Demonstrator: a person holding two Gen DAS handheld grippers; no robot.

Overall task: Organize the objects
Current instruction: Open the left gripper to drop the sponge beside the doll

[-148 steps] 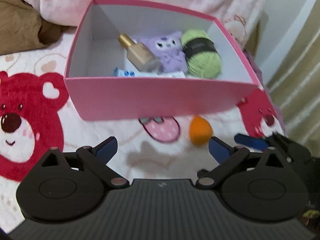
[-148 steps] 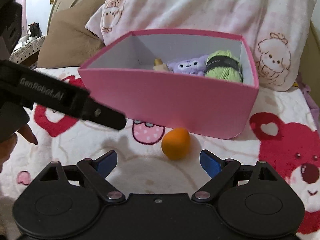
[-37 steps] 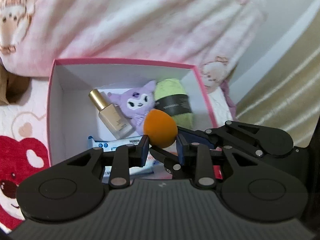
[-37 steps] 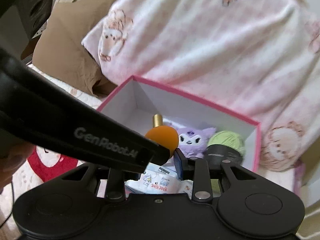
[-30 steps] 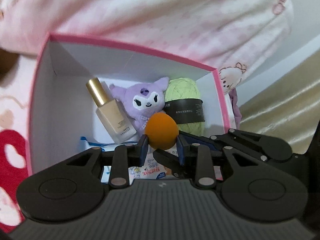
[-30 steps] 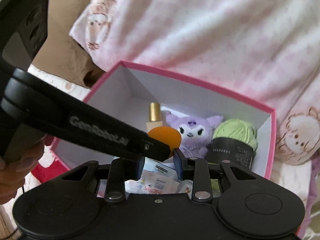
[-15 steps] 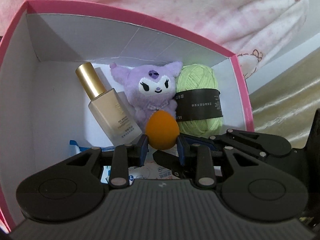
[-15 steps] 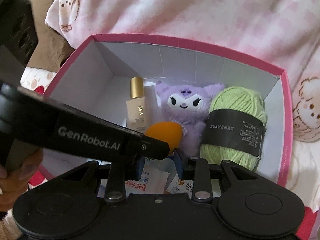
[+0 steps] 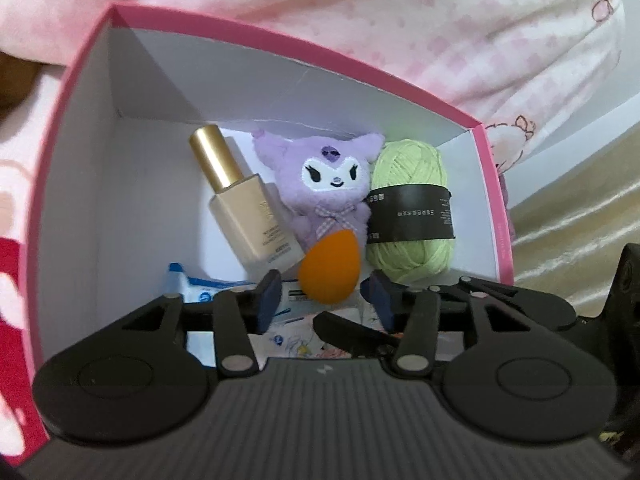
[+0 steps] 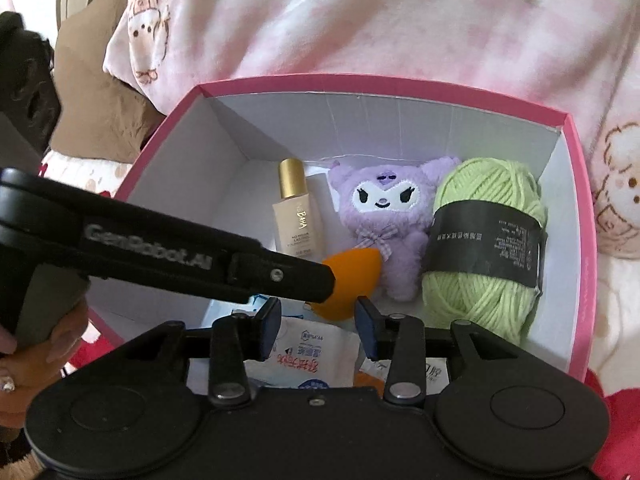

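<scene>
Pink box (image 9: 490, 184) is seen from above in both wrist views, white inside, rim pink; pale pink printed bedding (image 10: 360, 20) is piled beyond the far wall at 12 o'clock. A brown cushion (image 10: 92, 128) is seen at 10 o'clock in the right view, a wall and gold curtain (image 9: 580, 208) at 3 o'clock in the left.

Bare floor inside the box is left along the left wall, 9 to 10 o'clock; the right half is packed.

Green yarn ball (image 10: 484, 256) is wrapped in a black band, print too small to read. Purple plush (image 10: 384, 220) is set just left of it, touching. Foundation bottle (image 10: 297, 216) with gold cap is laid left of the plush; "NO WEAR LASTING" is partly legible. Sachets (image 10: 308, 352) with Chinese print are laid at 6 o'clock.

Orange sponge (image 9: 329, 267) is inside the box, against the plush's feet.

Left gripper (image 9: 322, 300): fingers spread, sponge between the blue pads, gaps visible both sides. "GenRobot.AI" is read on its side in the right view. Right gripper (image 10: 318, 322): fingers spread, nothing pinched.
</scene>
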